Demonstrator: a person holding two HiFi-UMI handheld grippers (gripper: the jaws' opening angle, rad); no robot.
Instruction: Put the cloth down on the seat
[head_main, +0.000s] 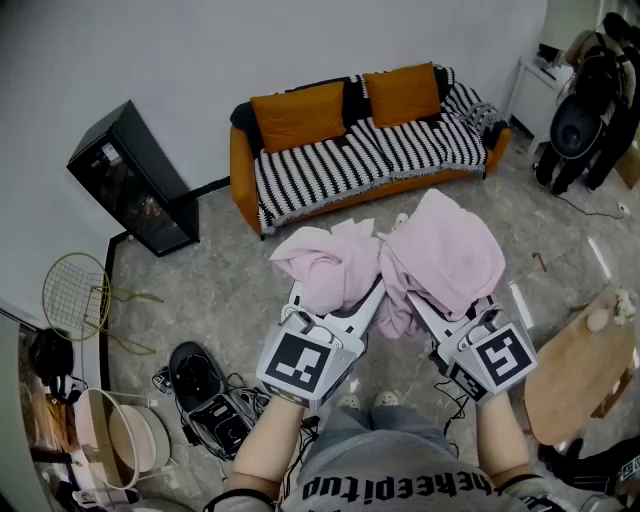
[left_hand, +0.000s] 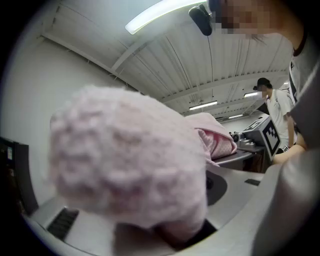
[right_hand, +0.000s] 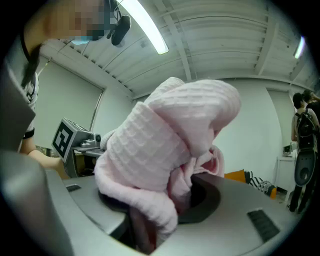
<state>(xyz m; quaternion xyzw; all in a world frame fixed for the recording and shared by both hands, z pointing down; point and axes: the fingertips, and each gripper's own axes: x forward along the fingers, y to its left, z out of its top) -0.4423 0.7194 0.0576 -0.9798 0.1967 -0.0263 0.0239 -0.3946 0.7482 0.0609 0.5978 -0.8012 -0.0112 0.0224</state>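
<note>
A pink waffle-weave cloth (head_main: 440, 255) hangs bunched in the air between both grippers, over the grey floor. My left gripper (head_main: 345, 292) is shut on its left bunch, and the fluffy pink mass (left_hand: 130, 165) fills the left gripper view. My right gripper (head_main: 425, 300) is shut on the larger right bunch, whose folds (right_hand: 160, 145) drape over and hide the jaws. The seat is an orange sofa (head_main: 370, 155) with a black-and-white striped cover and two orange cushions. It stands against the far wall, well beyond the cloth.
A black cabinet (head_main: 140, 180) stands left of the sofa. A badminton racket (head_main: 75, 295), a white basket (head_main: 125, 435) and a black bag with cables (head_main: 205, 395) lie at the left. A round wooden table (head_main: 580, 370) is at my right. A person (head_main: 590, 90) stands back right.
</note>
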